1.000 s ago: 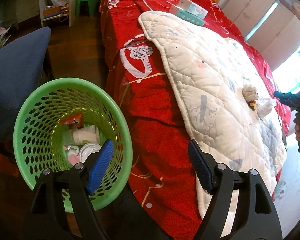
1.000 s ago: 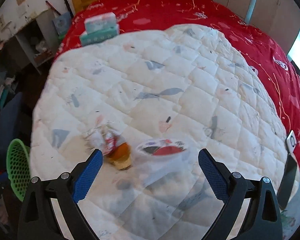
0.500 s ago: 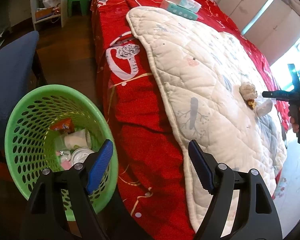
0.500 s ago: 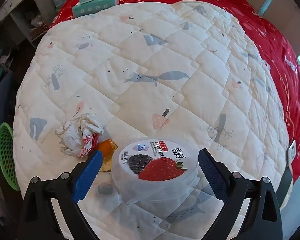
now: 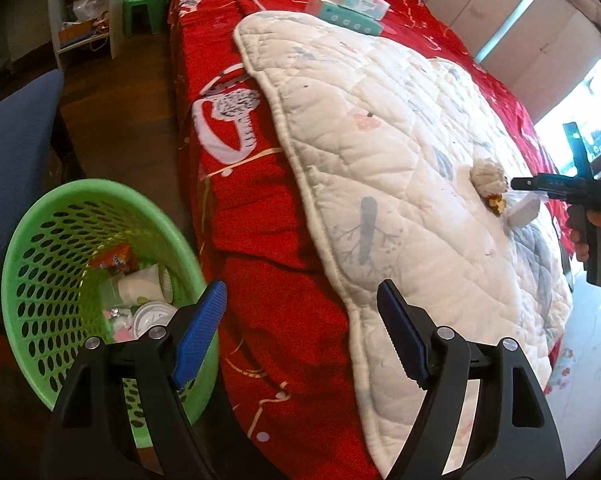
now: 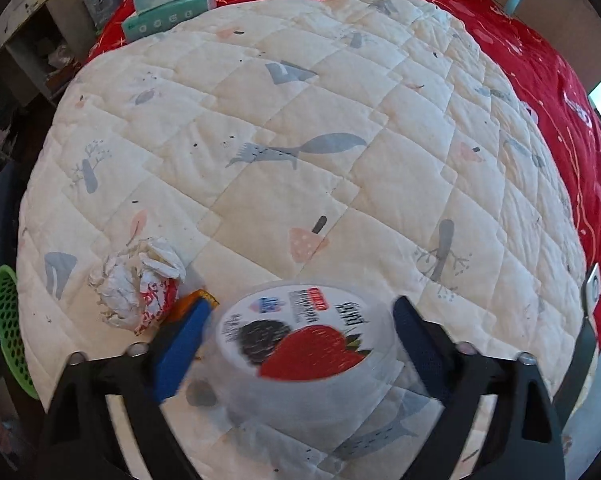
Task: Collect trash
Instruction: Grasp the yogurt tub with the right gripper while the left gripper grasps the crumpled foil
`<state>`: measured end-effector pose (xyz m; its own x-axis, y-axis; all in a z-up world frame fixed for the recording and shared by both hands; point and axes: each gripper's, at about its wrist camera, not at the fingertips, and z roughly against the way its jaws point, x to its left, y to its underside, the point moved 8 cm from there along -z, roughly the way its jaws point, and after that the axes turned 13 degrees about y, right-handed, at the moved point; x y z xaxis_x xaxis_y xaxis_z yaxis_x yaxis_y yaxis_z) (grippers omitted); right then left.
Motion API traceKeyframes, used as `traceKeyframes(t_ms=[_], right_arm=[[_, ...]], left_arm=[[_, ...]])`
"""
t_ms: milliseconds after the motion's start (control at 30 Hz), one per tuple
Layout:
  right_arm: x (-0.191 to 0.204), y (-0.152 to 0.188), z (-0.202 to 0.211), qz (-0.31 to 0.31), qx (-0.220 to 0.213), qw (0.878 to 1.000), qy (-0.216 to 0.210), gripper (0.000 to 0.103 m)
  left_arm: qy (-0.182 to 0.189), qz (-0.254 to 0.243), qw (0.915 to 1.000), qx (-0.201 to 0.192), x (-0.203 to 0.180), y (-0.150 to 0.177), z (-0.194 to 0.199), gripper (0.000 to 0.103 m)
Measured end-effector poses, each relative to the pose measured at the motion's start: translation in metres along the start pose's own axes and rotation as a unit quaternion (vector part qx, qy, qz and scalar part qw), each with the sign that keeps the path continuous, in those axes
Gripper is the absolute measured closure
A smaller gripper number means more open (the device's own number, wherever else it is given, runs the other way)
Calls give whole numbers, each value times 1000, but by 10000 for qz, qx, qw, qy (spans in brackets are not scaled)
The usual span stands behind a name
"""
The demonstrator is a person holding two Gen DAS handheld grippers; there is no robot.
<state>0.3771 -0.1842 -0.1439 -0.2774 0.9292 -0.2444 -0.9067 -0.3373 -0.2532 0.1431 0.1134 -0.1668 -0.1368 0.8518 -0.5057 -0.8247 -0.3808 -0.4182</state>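
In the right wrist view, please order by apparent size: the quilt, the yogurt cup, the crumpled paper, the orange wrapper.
1. Quilt
2. Yogurt cup, though its nearness to the camera enlarges it
3. Crumpled paper
4. Orange wrapper, mostly hidden, so its true size is unsure

My pads (image 6: 180,344) look ribbed blue rubber; the tub (image 6: 304,344) is glossy clear plastic, the quilt (image 6: 300,140) matt stitched cloth.

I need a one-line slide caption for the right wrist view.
Right gripper closing around a yogurt cup on the quilt.
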Motion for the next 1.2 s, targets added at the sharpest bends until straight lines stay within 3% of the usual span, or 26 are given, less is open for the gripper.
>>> traceKeyframes(t_ms=[300,567,733,1000,1167,1200], right_arm=[[-23,5,28,-518,-423,9974,-252,17],[-48,33,56,-893,-723,9922,-483,17],[-60,50,68,-1084,-903,9879,-649,17],[-72,67,82,-1273,-1134,9820,-819,17],[-73,79,89,-1387,-1232,9775,-1008,17],[-72,81,90,-1395,-1242,9769,-1041,17]], left_arm=[[368,-693,9969,3,-64,-28,-22,26],[989,-1454,9842,219,-148,-55,-71,26],[1031,-1867,9765,308,-184,-69,-108,28],[1054,-1959,9734,538,-211,-77,-162,31],[1011,-1855,9757,584,-209,-85,-185,43],[1082,-1822,9756,580,-210,-86,-187,50]])
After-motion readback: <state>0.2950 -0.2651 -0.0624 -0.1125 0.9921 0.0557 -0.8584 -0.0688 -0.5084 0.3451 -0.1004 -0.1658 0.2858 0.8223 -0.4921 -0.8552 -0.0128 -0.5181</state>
